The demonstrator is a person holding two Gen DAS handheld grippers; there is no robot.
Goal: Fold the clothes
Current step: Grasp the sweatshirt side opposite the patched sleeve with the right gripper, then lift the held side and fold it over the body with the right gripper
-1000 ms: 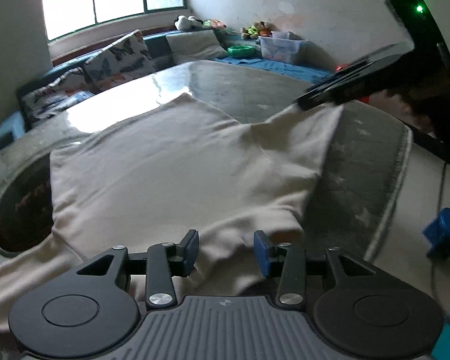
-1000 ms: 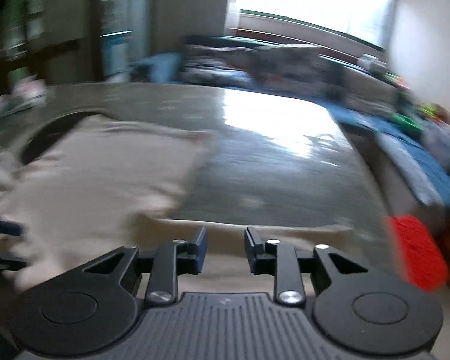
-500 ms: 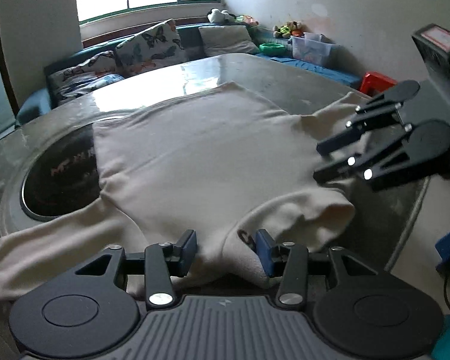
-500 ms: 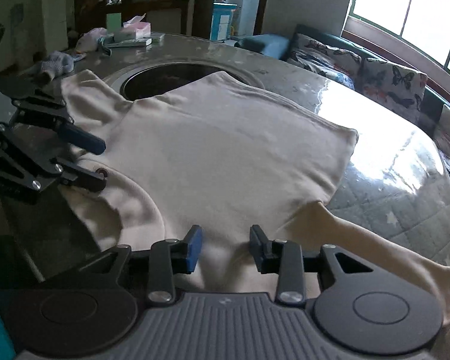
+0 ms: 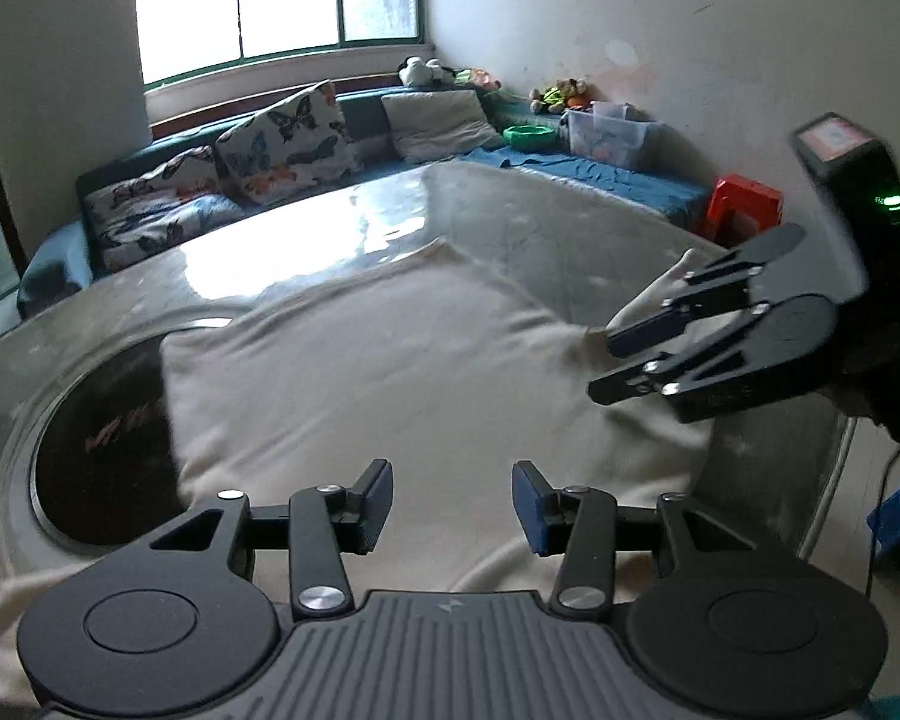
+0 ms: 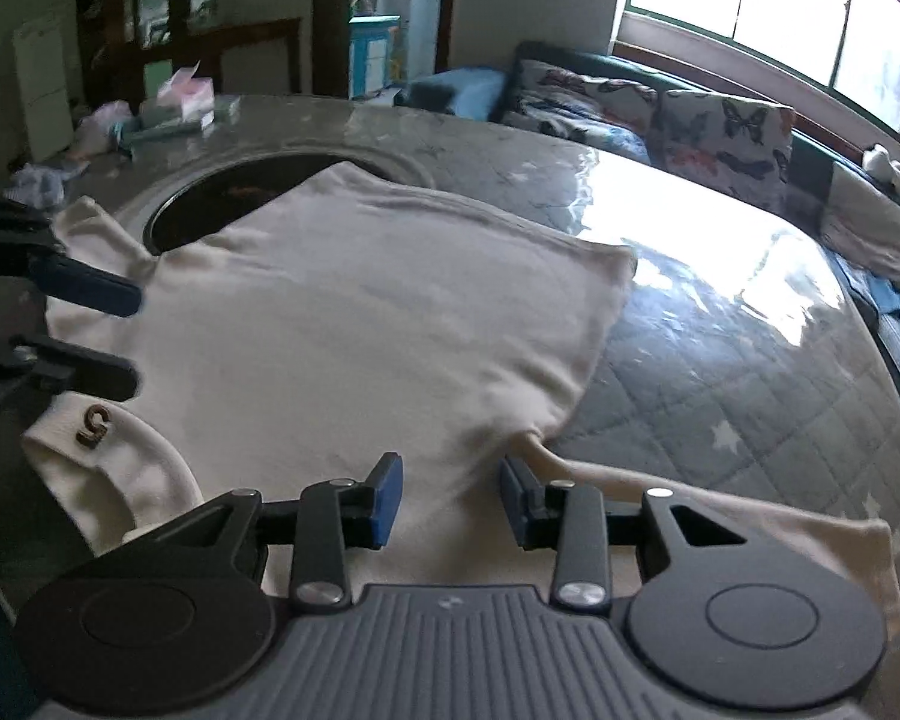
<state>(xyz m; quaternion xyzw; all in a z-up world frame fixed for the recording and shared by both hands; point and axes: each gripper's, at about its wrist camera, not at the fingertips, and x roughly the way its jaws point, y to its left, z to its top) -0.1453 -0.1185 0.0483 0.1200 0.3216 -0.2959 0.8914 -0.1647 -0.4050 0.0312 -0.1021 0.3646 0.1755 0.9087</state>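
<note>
Left gripper (image 5: pixel 452 501) jaws stood apart, empty, over near edge of cream sweatshirt (image 5: pixel 378 372). Right gripper (image 6: pixel 450 498) jaws likewise apart, above a sleeve. Sweatshirt lay spread flat on round table (image 6: pixel 720 360); cushioned bench (image 5: pixel 282 144) beyond.

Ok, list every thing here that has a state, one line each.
Left tongs: open, holding nothing, above the shirt.
Right tongs: open, holding nothing, above the shirt.
Cream shirt: spread flat on the table, unfolded, one sleeve out to the side.
Clear storage bin: no lid visible.
</note>
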